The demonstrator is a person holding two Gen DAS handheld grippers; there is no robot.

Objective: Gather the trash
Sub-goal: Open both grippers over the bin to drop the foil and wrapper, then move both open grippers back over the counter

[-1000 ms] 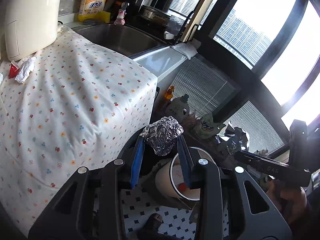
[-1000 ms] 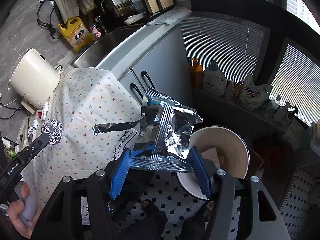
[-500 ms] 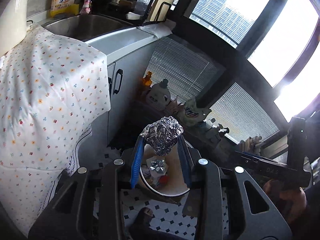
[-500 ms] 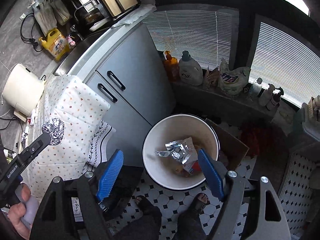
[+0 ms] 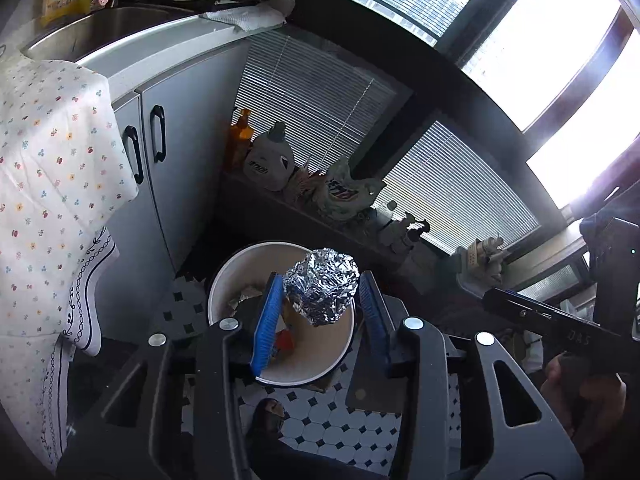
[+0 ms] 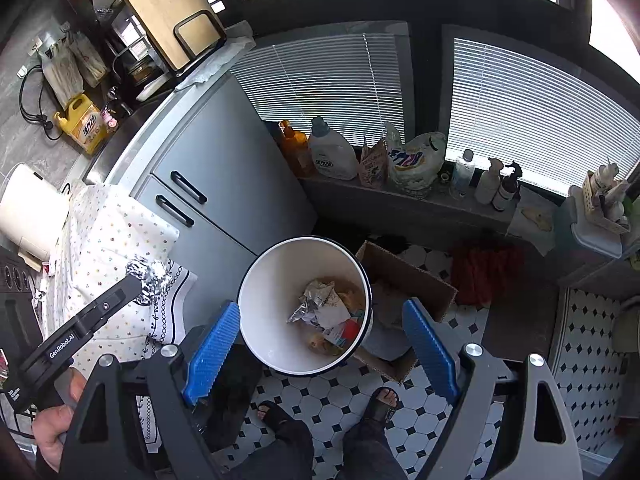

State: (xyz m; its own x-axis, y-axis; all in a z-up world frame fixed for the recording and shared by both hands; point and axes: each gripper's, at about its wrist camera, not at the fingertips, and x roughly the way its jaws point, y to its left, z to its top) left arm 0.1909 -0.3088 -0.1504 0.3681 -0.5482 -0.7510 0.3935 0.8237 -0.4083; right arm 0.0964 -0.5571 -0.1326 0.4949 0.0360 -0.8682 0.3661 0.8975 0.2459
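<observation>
Foil ball (image 5: 322, 290) over the white bin (image 5: 224, 276)
Left gripper (image 5: 320, 316) has just spread, ball loose between pads; right gripper (image 6: 320, 354) has opened wide, empty, bin at twelve o'clock.

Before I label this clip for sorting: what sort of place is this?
Probably a home kitchen: a sink set in a counter, a cutting board in its rack, and detergent bottles along the window ledge.

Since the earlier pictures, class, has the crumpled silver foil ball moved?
Yes. The crumpled silver foil ball travelled from beside the floral tablecloth to over the white round bin.
</observation>
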